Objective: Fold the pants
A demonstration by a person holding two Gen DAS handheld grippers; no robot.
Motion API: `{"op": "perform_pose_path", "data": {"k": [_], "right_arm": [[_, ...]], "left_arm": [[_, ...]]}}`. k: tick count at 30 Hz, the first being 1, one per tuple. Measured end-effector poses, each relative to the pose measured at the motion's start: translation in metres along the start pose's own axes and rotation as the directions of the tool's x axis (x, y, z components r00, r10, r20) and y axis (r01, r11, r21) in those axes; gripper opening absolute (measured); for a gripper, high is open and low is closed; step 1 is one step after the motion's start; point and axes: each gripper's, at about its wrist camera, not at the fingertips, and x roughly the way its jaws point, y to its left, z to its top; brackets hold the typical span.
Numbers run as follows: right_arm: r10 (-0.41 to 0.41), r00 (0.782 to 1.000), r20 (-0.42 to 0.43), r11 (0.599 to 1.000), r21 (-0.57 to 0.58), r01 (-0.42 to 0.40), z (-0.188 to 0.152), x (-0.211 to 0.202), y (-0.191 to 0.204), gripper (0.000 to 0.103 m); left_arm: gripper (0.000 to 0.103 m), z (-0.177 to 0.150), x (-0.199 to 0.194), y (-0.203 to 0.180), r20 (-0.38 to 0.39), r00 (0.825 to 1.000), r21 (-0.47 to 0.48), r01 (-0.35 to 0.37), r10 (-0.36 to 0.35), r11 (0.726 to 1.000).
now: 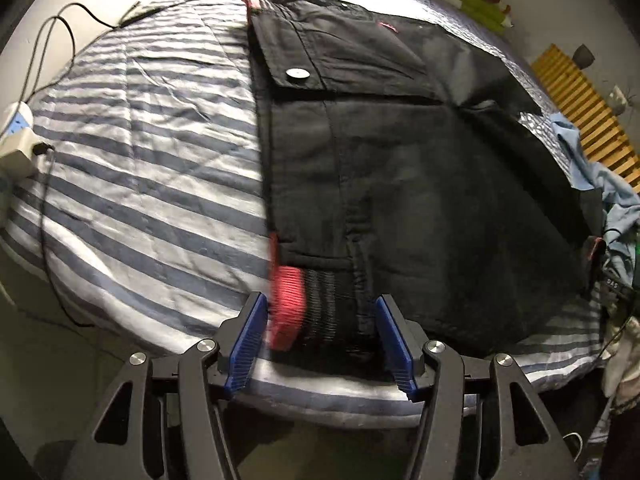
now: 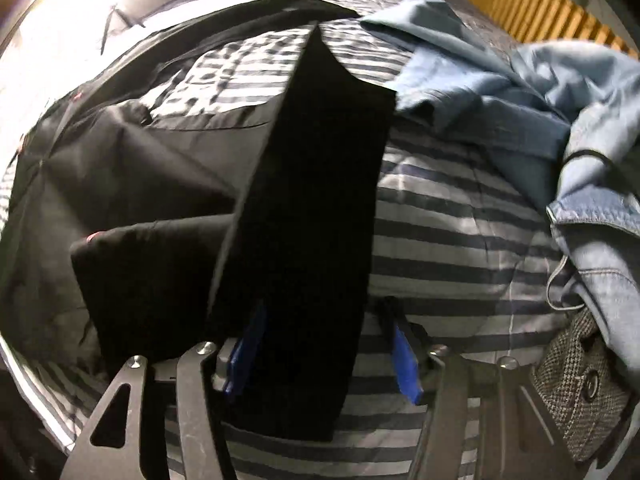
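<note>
The black pants (image 1: 400, 168) lie spread on the striped bedcover (image 1: 140, 152), their long axis running away from the left wrist camera: the ribbed waistband with its red patch (image 1: 286, 304) sits nearest, and the flap pocket with a round snap (image 1: 297, 74) lies farther up. The left gripper (image 1: 320, 336) stands spread, its blue pads on either side of the waistband edge — whether they touch the cloth is hard to tell through motion blur.

In the right wrist view a dark leg (image 2: 304, 208) rises from between the fingers of the right gripper (image 2: 320, 356) toward the far side of the bed, tilted and draped. The fabric hides most of the left pad, so the grip cannot be told. A heap of blue denim clothes (image 2: 540, 92) lies to the right, partly cut off by the frame edge.
</note>
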Motion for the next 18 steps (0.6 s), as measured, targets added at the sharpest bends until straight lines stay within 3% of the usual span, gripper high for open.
{"op": "perform_pose_path", "data": {"k": [1,2,5,8,9,10,12,13,15,16,17,18], "right_arm": [[0.026,1.0,-0.002,1.0,0.006,-0.026,0.0,-0.001,-0.001,0.03],[0.032,0.999,-0.002,0.999,0.011,-0.032,0.001,-0.002,-0.002,0.013],[0.057,0.998,-0.011,0.998,0.006,-0.057,0.003,-0.011,-0.006,0.005],[-0.041,0.997,0.063,0.999,-0.023,0.042,0.009,-0.04,-0.017,0.005],[-0.108,0.989,0.101,0.993,-0.027,0.111,0.012,-0.053,-0.021,0.005],[-0.21,0.966,0.152,0.976,-0.032,0.217,0.016,-0.067,-0.027,0.005],[-0.342,0.923,0.177,0.936,-0.018,0.35,0.021,-0.077,-0.038,0.007],[-0.375,0.914,0.157,0.924,-0.012,0.382,0.022,-0.078,-0.047,0.01],[-0.381,0.915,0.13,0.923,-0.011,0.386,0.024,-0.073,-0.056,0.027],[-0.397,0.909,0.126,0.917,0.006,0.4,0.021,-0.071,-0.06,0.044],[-0.405,0.905,0.129,0.914,0.039,0.403,0.016,-0.075,-0.065,0.051],[-0.371,0.92,0.13,0.928,0.074,0.364,0.01,-0.078,-0.071,0.051]], "left_arm": [[0.058,-0.002,0.001,-0.003,0.004,1.0,0.007,-0.02,0.02,1.0],[0.057,-0.003,0.001,-0.007,0.01,0.999,0.028,-0.042,0.042,0.999],[0.053,-0.003,-0.003,-0.011,0.017,0.998,0.053,-0.066,0.065,0.996],[0.053,-0.003,-0.007,-0.009,0.017,0.998,0.059,-0.065,0.064,0.996],[0.053,-0.003,-0.007,-0.009,0.017,0.998,0.061,-0.067,0.066,0.996],[0.052,-0.003,-0.008,-0.009,0.016,0.998,0.064,-0.069,0.068,0.996],[0.052,-0.001,-0.01,-0.01,0.014,0.997,0.071,-0.072,0.071,0.995],[0.052,-0.002,-0.011,-0.01,0.013,0.997,0.075,-0.071,0.07,0.995],[0.051,-0.001,-0.011,-0.012,0.016,0.997,0.084,-0.074,0.073,0.994],[0.051,-0.001,-0.011,-0.012,0.017,0.997,0.087,-0.076,0.075,0.993],[0.05,-0.001,-0.011,-0.013,0.019,0.997,0.091,-0.078,0.077,0.993],[0.049,0.0,-0.013,-0.013,0.021,0.997,0.095,-0.079,0.078,0.992]]}}
